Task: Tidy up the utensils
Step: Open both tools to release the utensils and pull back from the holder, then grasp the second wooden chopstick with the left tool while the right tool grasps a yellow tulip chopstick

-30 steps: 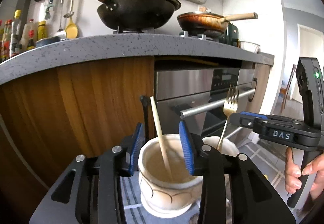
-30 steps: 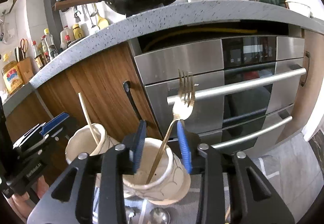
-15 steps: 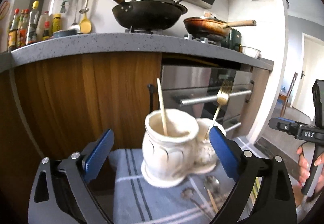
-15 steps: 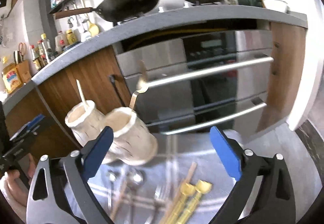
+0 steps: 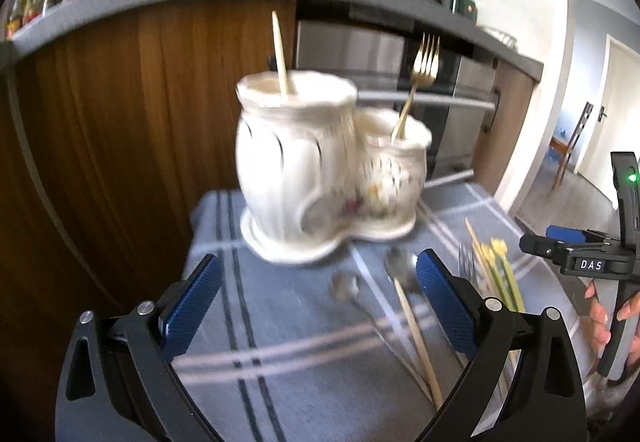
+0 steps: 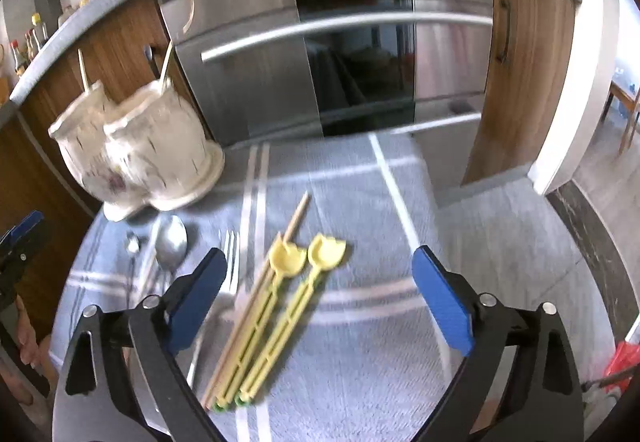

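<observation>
Holder: one white holder [image 5: 320, 166] with two cups joined together. It stands at the back left of the cloth.
Cloth: one blue-gray cloth [image 6: 360, 342] with white and dark stripes.
Chopsticks: one stick [image 5: 280, 54] stands up in the left cup. One more stick [image 6: 296, 220] lies flat on the cloth, touching the yellow pair.
Forks: one gold fork [image 5: 420, 82] stands in the right cup, prongs up. One silver fork [image 6: 231, 266] lies flat on the cloth.
Spoons: one big silver spoon [image 6: 171, 246] lies near the holder's base. One small spoon [image 6: 132, 242] lies just left of it. It is blurry.
Yellow pair: two yellow sticks [image 6: 280, 318] with cup-shaped tops lie side by side in the middle of the cloth.
Left gripper: the left gripper [image 5: 316, 306] has its blue fingers [image 5: 192, 306] spread wide. It holds nothing. The holder is past the tips, between them but apart. The big spoon lies by the right finger.
Right gripper: the right gripper [image 6: 318, 300] has its fingers [image 6: 440, 302] spread wide too. It holds nothing. The yellow pair lies between the fingers, closer to the left one. The silver fork is just beside the left finger. The holder is far off to the left.
</observation>
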Demonstrator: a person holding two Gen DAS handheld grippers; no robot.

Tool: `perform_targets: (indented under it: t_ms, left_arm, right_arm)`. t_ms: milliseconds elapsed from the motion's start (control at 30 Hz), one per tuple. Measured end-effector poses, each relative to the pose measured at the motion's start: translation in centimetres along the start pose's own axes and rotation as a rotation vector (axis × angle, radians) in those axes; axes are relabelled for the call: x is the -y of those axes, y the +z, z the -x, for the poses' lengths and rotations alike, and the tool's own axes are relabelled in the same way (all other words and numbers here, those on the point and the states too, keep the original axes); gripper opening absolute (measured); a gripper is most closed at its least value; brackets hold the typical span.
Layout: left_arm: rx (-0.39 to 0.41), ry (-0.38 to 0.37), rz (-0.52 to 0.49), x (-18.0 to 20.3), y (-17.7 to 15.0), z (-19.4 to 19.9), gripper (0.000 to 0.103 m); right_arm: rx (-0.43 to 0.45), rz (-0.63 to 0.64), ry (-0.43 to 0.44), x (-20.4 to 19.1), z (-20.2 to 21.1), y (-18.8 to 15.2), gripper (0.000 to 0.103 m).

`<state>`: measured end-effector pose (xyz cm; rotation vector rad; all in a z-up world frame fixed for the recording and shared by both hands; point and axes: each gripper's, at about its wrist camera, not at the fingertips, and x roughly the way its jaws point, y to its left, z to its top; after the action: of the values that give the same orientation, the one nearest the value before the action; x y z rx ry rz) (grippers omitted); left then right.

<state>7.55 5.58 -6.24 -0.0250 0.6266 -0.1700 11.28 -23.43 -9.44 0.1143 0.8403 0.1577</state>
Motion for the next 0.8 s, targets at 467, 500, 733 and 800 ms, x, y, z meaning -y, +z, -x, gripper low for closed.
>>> perform_targets:
  t_ms: [467, 500, 733, 800]
  left_arm:
    - [-0.145, -0.089, -0.115, 5.0, -2.3, -3.4, 0.083]
    - [-0.15, -0.096, -0.129, 5.4, -2.3, -3.5, 0.079]
    - [-0.198, -0.111, -0.18, 7.3, -2.2, -5.4, 0.051]
    - [-0.226, -0.116, -0.161, 7.3, -2.2, -6.3, 0.047]
  right_arm:
    - [-0.112, 0.013, 0.038, -0.1, -1.5, -2.3, 0.043]
    - [-0.115, 0.009, 0.044, -0.1, -1.5, -2.2, 0.041]
    - [-0.118, -0.006, 0.041, -0.2, -2.1, -1.6, 0.03]
    - [-0.118, -0.005, 0.031, -0.3, -2.3, -1.3, 0.028]
